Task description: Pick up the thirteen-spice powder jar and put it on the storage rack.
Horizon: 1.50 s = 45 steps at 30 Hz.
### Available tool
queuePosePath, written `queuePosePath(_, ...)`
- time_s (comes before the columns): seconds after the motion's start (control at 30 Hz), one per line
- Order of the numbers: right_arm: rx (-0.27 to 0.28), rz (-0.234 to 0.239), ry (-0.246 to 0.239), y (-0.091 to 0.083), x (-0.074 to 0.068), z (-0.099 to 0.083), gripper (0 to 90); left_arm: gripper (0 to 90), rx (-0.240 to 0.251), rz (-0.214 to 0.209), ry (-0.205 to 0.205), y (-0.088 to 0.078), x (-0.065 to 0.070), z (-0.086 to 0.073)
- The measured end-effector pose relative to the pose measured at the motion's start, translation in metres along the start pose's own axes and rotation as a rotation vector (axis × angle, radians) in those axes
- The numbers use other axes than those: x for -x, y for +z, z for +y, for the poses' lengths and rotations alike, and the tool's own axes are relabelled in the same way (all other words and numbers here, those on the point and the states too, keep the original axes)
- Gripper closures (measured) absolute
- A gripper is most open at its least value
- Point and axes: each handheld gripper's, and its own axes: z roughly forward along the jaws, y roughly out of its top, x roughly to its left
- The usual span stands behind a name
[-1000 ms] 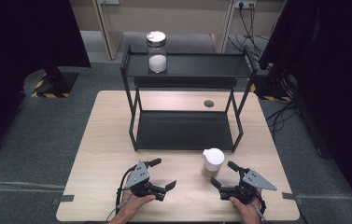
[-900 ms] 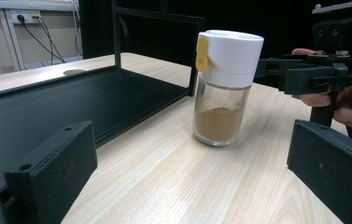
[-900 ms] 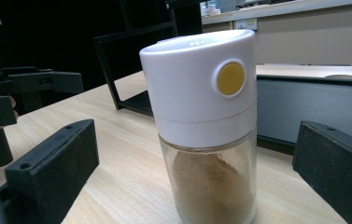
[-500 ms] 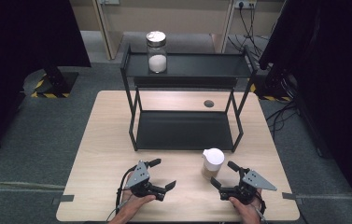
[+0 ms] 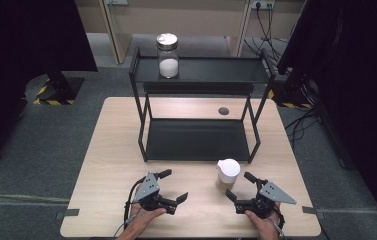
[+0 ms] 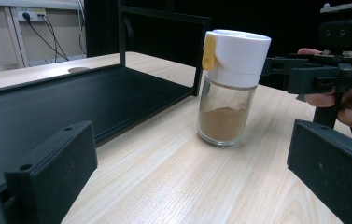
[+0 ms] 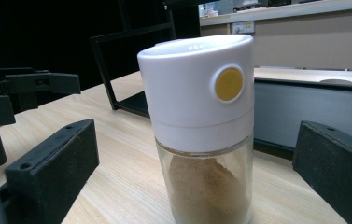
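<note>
- Two grippers, hand-held, low over the near edge of a light wooden table (image 5: 111, 150).
- Left gripper (image 5: 173, 187): jaws spread wide, holding nothing.
- Right gripper (image 5: 238, 186): jaws spread wide, holding nothing, just beside the shaker.
- Spice shaker (image 5: 227, 175): glass body, white cap with yellow button, brown powder inside; upright on the table in front of the rack.
- Black two-tier rack (image 5: 198, 140): mid-table.
- Glass jar (image 5: 167, 55): white contents, on the rack's top shelf, left end.
</note>
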Motion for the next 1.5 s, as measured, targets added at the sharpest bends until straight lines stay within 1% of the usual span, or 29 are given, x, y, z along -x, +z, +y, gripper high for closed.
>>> queuePosePath(0.2, -0.004, -0.007, -0.023, 0.006, -0.002, 0.002, 0.7, 0.9, 0.001, -0.002, 0.001, 0.0, 0.0, 0.0)
queuePosePath(0.4, -0.01, -0.018, -0.026, 0.011, -0.002, 0.004, 0.7, 0.9, -0.003, -0.002, -0.004, 0.001, 0.0, 0.0)
queuePosePath(0.63, -0.024, -0.012, -0.043, 0.022, 0.0, 0.008, 0.7, 0.9, -0.009, -0.003, -0.007, 0.002, 0.0, -0.001)
queuePosePath(0.83, -0.04, -0.012, -0.049, 0.029, 0.002, 0.009, 1.3, 1.0, -0.009, -0.004, -0.01, 0.002, 0.0, -0.001)
queuePosePath(1.0, -0.054, -0.005, -0.062, 0.036, 0.003, 0.01, 6.3, 1.0, -0.007, -0.004, -0.01, 0.002, 0.001, -0.001)
queuePosePath(1.17, -0.069, -0.005, -0.068, 0.04, 0.006, 0.011, 14.2, 1.0, -0.007, -0.006, -0.008, 0.001, 0.0, -0.001)
queuePosePath(1.23, -0.076, -0.006, -0.079, 0.041, 0.005, 0.012, 18.1, 1.1, -0.009, -0.008, -0.008, 0.002, 0.0, -0.001)
queuePosePath(1.33, -0.089, -0.018, -0.082, 0.042, 0.005, 0.013, 22.5, 1.2, -0.01, -0.009, -0.007, 0.002, 0.001, -0.001)
queuePosePath(1.5, -0.098, -0.008, -0.087, 0.042, 0.005, 0.014, 29.7, 1.2, -0.011, -0.009, -0.01, 0.002, 0.0, -0.002)
